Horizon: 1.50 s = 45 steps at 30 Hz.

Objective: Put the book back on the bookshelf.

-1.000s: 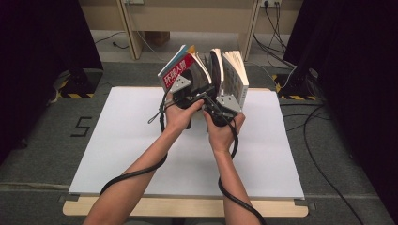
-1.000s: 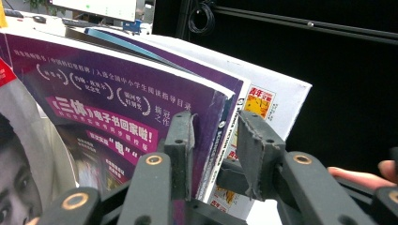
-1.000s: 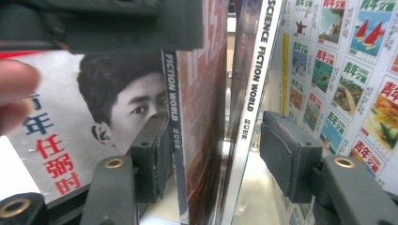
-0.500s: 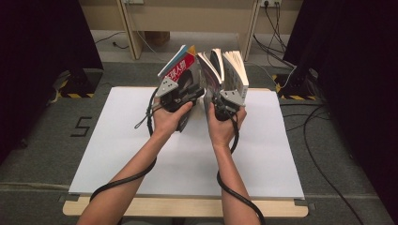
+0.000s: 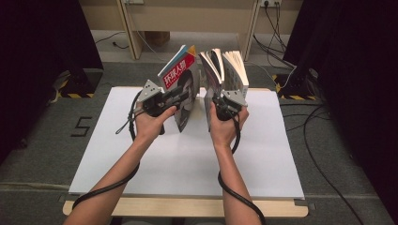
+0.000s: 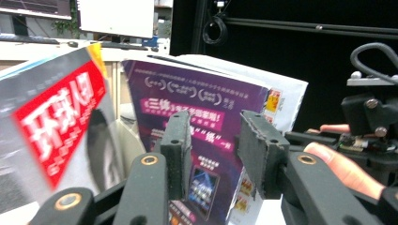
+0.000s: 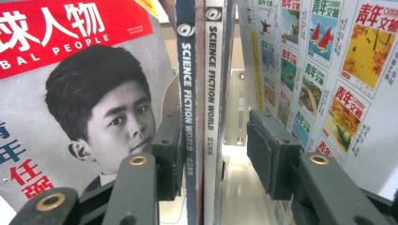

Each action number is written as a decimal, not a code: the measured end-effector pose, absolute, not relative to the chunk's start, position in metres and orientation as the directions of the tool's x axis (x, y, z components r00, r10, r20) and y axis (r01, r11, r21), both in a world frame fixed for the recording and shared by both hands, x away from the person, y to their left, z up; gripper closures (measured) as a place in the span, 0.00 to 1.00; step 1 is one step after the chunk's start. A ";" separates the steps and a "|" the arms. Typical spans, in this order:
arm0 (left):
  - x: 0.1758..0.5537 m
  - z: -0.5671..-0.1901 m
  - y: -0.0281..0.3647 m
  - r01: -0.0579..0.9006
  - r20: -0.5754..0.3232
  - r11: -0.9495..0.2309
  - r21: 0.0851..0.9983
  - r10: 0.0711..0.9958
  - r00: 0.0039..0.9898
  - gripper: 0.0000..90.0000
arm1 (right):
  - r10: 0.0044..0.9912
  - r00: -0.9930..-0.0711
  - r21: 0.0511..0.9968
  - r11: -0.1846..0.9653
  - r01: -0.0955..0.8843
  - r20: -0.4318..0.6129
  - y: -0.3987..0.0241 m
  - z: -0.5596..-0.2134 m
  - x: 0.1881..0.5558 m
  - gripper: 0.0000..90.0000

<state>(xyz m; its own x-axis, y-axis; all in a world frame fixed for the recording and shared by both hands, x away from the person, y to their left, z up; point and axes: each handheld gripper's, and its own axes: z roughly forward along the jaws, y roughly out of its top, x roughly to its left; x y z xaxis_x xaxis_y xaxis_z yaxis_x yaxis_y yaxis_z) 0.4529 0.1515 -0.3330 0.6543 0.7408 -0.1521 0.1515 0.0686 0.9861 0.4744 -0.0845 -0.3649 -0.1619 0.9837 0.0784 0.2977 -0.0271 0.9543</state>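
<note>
The upright magazines [image 5: 211, 77] were stood at the upper middle of the bench [image 5: 187, 159]. The right tongs [image 7: 213, 154] were seen half open astride two thin spines [image 7: 199, 93], apparently not pinching; their jaws had just been opening. The left tongs [image 6: 213, 150], also just opening, gaped empty beside the red-titled magazine [image 6: 56, 122].

High cam looked fwd and down over the bench [image 5: 187, 159]. Each tool cam sat close behind its own jaws, facing the upright magazines [image 5: 206, 79]; all three views shared the red-titled magazine [image 7: 75, 93].
</note>
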 end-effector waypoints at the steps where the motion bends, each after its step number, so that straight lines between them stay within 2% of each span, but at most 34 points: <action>1: 0.452 -0.333 0.154 0.152 -0.151 0.067 0.986 0.743 0.652 0.69 | 0.984 -0.165 0.955 -0.024 0.296 0.075 -0.084 -0.365 0.474 0.63; 16: 0.436 -0.344 0.188 0.157 -0.129 0.041 0.987 0.785 0.606 0.65 | 0.977 -0.202 0.963 -0.003 0.269 0.059 -0.082 -0.361 0.466 0.59; 33: 0.424 -0.357 0.219 0.167 -0.129 0.041 0.985 0.822 0.555 0.63 | 0.969 -0.245 0.974 0.030 0.227 0.027 -0.102 -0.360 0.438 0.57; 45: 0.423 -0.370 0.240 0.190 -0.146 0.055 0.980 0.849 0.508 0.60 | 0.968 -0.251 0.971 0.049 0.233 0.011 -0.117 -0.363 0.425 0.56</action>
<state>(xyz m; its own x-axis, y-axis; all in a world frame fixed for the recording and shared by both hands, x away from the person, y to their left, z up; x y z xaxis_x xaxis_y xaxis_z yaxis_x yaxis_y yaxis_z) 0.4230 0.2400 -0.3698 0.5081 0.8488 -0.1462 0.1902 0.0550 0.9802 0.4255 -0.1167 -0.3628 -0.2508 0.9680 0.0115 0.2326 0.0487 0.9713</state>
